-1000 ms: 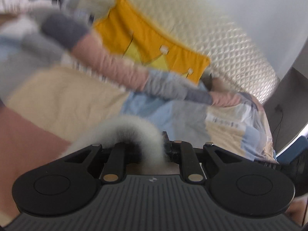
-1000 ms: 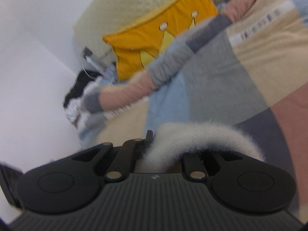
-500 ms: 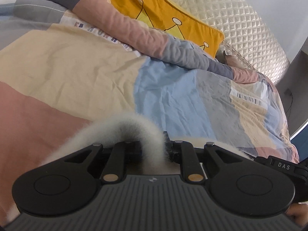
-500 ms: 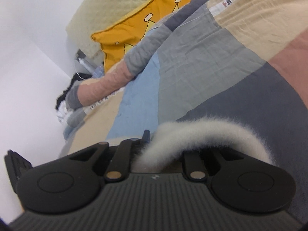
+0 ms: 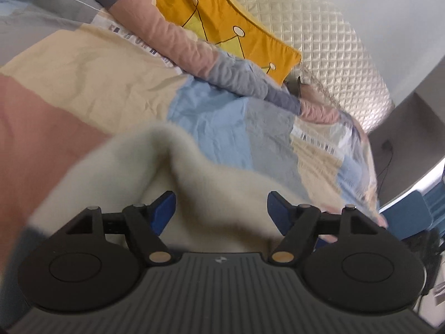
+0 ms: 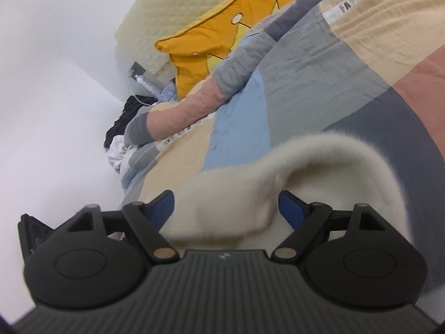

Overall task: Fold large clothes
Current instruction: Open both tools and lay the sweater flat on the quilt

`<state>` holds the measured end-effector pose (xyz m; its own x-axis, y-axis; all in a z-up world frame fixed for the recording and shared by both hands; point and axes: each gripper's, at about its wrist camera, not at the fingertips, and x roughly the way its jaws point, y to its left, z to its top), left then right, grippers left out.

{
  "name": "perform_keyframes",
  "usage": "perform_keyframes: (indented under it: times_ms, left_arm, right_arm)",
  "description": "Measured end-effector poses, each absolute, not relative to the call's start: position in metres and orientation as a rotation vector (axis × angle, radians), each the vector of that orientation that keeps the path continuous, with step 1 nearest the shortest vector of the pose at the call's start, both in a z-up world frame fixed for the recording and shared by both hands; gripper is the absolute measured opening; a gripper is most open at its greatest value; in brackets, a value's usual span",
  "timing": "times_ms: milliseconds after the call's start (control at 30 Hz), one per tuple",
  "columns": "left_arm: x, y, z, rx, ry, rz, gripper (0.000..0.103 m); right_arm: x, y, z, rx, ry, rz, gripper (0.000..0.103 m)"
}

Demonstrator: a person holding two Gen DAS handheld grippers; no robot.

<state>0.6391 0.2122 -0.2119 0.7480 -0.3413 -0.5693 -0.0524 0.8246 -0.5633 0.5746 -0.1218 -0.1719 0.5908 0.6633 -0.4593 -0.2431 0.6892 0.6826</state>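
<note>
A cream fleece garment [image 5: 178, 178] lies bunched on the patchwork bedspread [image 5: 83, 83] right in front of both cameras. In the left wrist view my left gripper [image 5: 221, 211] has its jaws opening wide; the fleece sits between the blue pads [image 5: 164, 211] but they do not press on it. In the right wrist view the same cream fleece [image 6: 250, 183] arches up between the pads [image 6: 290, 208] of my right gripper [image 6: 225, 208], whose jaws are also opening, clear of the cloth. The garment's far parts are hidden under the grippers.
A long patchwork bolster [image 5: 178, 36] and a yellow crown cushion [image 5: 222, 19] lie at the quilted headboard [image 5: 333, 41]. Dark and white clothes [image 6: 122, 128] are heaped by the wall at the bed's left edge. A blue chair [image 5: 408, 211] stands off the right side.
Both grippers were shut on the cream fleece and have sprung apart, letting it go. The fleece has slumped lower and spread onto the bedspread, and both hands have sunk toward the bed.
</note>
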Motion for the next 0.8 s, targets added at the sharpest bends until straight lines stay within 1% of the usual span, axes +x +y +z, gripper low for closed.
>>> perform_keyframes:
  times_ms: [100,200,367,633,800]
  left_arm:
    - [0.617,0.205,-0.217,-0.538,0.717,-0.147,0.077]
    - [0.594,0.196,-0.211,-0.475,0.717,-0.136,0.077]
    - [0.545,0.185,-0.184,-0.464,0.698,-0.153,0.077]
    - [0.424,0.163,-0.129,-0.452,0.645,-0.15,0.077]
    - [0.333,0.143,-0.117,-0.47,0.629,-0.109,0.077]
  right_arm:
    - [0.553,-0.123,-0.174,0.552,0.744,0.546,0.083]
    - [0.531,-0.125,-0.173,0.52,0.727,0.518,0.083]
    - [0.486,-0.13,-0.153,0.482,0.692,0.498,0.084]
    - [0.383,-0.146,-0.111,0.413,0.618,0.489,0.084]
    - [0.314,-0.162,-0.089,0.405,0.605,0.45,0.083]
